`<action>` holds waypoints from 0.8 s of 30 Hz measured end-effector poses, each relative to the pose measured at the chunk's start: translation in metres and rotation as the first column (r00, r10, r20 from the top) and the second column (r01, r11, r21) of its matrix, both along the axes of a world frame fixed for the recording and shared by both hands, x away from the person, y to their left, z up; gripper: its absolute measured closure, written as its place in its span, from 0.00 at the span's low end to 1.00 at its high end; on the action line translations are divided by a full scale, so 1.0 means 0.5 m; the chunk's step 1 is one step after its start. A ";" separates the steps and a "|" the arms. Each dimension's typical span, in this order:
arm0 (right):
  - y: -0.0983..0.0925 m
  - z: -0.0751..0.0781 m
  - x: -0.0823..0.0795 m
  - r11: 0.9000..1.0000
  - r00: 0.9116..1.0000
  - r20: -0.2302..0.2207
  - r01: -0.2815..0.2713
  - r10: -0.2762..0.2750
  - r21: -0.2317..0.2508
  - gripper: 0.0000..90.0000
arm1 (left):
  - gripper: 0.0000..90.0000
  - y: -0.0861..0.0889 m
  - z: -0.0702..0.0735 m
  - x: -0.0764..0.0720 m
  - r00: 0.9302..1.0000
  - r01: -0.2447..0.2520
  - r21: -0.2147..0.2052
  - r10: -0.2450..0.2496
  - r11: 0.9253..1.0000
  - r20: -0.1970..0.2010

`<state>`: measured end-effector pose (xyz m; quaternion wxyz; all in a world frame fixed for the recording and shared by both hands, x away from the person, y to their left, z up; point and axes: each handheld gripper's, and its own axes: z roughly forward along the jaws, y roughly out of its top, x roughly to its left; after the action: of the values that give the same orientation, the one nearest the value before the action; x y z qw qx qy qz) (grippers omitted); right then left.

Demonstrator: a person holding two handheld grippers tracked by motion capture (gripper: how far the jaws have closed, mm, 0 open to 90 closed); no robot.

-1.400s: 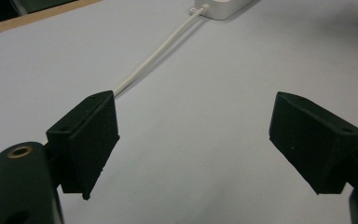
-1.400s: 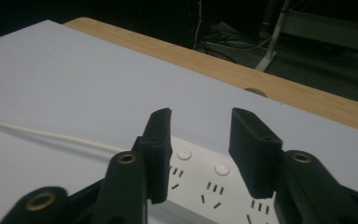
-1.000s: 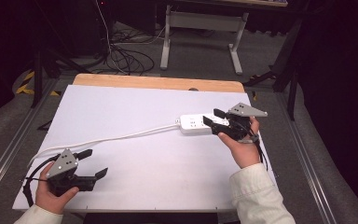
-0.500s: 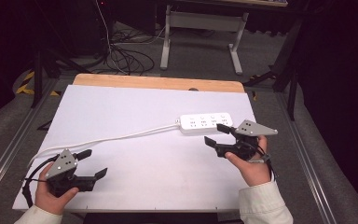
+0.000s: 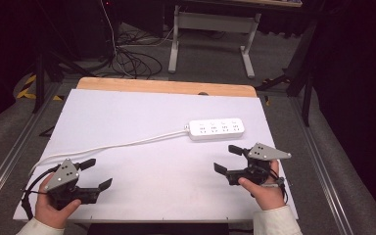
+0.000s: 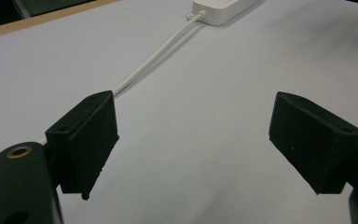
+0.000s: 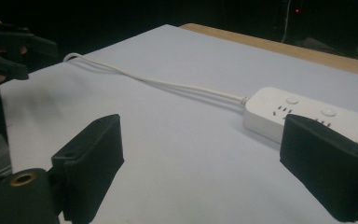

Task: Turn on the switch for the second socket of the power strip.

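Since the earlier frame the right gripper (image 5: pixel 230 159) has drawn back toward the near edge, its jaws just opening, nothing between them. High view: power strip (image 5: pixel 217 129) lies far right, long axis left-right, cord (image 5: pixel 122 145) leaving leftward. Left gripper (image 5: pixel 98 174) released. Right gripper view: power strip (image 7: pixel 307 116) just beyond.

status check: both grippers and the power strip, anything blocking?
Left gripper open, empty. Right gripper jaws just opened, nothing between them, short of the power strip. Strip flat on the white table, cord trailing left. Nothing in the way.
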<state>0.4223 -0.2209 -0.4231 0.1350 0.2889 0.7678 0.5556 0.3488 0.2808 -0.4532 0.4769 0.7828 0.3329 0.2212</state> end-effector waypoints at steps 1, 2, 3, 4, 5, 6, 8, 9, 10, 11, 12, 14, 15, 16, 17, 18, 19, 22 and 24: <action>-0.002 -0.007 -0.002 1.000 1.000 -0.006 -0.001 0.001 0.006 0.14 | 0.18 0.000 0.000 -0.002 1.000 0.005 0.000 -0.005 1.000 0.001; -0.004 -0.014 -0.004 1.000 1.000 -0.011 -0.001 0.001 0.010 0.14 | 0.18 0.000 0.000 -0.003 1.000 0.005 -0.001 -0.005 1.000 0.005; -0.005 -0.021 -0.005 1.000 1.000 -0.016 -0.001 0.001 0.010 0.14 | 0.18 0.000 -0.001 -0.004 1.000 0.006 0.000 -0.006 1.000 0.009; -0.006 -0.026 -0.007 1.000 1.000 -0.021 -0.001 0.001 0.005 0.14 | 0.18 0.000 -0.001 -0.006 1.000 0.011 -0.005 -0.011 1.000 0.011; -0.007 -0.034 -0.008 1.000 1.000 -0.022 -0.005 0.005 -0.001 0.14 | 0.18 0.001 -0.001 -0.007 1.000 0.015 -0.007 -0.015 1.000 0.013; -0.008 -0.039 -0.010 1.000 1.000 -0.026 -0.001 0.001 -0.009 0.14 | 0.18 0.001 -0.002 -0.008 1.000 0.016 -0.010 -0.016 1.000 0.015; -0.010 -0.050 -0.013 1.000 1.000 -0.024 0.003 -0.004 -0.022 0.14 | 0.18 0.002 -0.002 -0.009 1.000 0.019 -0.011 -0.019 1.000 0.014; -0.010 -0.057 -0.014 1.000 1.000 -0.025 0.006 -0.006 -0.029 0.14 | 0.18 0.002 -0.003 -0.009 1.000 0.021 -0.014 -0.021 1.000 0.013; -0.010 -0.066 -0.016 0.999 1.000 -0.029 0.010 -0.011 -0.040 0.14 | 0.17 0.002 -0.004 -0.009 1.000 0.024 -0.018 -0.024 1.000 0.009; -0.010 -0.074 -0.017 0.998 0.999 -0.032 0.010 -0.012 -0.057 0.14 | 0.17 0.002 -0.004 -0.009 1.000 0.025 -0.014 -0.025 1.000 0.012; -0.010 -0.080 -0.018 0.998 0.999 -0.036 0.009 -0.012 -0.068 0.14 | 0.17 0.002 -0.005 -0.007 0.999 0.027 -0.012 -0.027 1.000 0.018; -0.011 -0.098 -0.018 0.996 0.998 -0.065 0.001 -0.007 -0.094 0.14 | 0.17 0.002 -0.006 -0.007 1.000 0.022 -0.005 -0.022 1.000 0.013; -0.011 -0.106 -0.019 0.995 0.997 -0.076 0.003 -0.010 -0.099 0.14 | 0.17 0.002 -0.007 -0.007 1.000 0.020 -0.006 -0.019 1.000 0.012; -0.011 -0.114 -0.020 0.995 0.997 -0.082 0.006 -0.015 -0.101 0.14 | 0.17 0.004 -0.007 -0.006 1.000 0.022 -0.010 -0.021 1.000 0.013; -0.011 -0.121 -0.022 0.994 0.996 -0.085 0.013 -0.022 -0.104 0.14 | 0.17 0.005 -0.007 -0.006 1.000 0.024 -0.015 -0.023 1.000 0.016; -0.011 -0.126 -0.024 0.994 0.996 -0.085 0.019 -0.028 -0.111 0.14 | 0.17 0.006 -0.006 -0.006 0.999 0.025 -0.013 -0.025 1.000 0.020; -0.011 -0.130 -0.026 0.993 0.996 -0.084 0.022 -0.032 -0.119 0.14 | 0.17 0.007 -0.007 -0.005 0.999 0.028 -0.018 -0.028 0.999 0.019; -0.013 -0.138 -0.033 0.991 0.996 -0.079 0.040 -0.050 -0.127 0.14 | 0.17 0.009 -0.010 -0.004 1.000 0.028 -0.028 -0.027 0.999 0.014; -0.014 -0.143 -0.037 0.990 0.995 -0.077 0.052 -0.062 -0.129 0.14 | 0.16 0.010 -0.013 -0.003 1.000 0.015 -0.025 -0.015 1.000 0.007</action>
<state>0.4040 -0.2276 -0.4945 0.1377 0.3239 0.7978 0.4896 0.3471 0.2860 -0.4594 0.4894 0.7786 0.3281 0.2159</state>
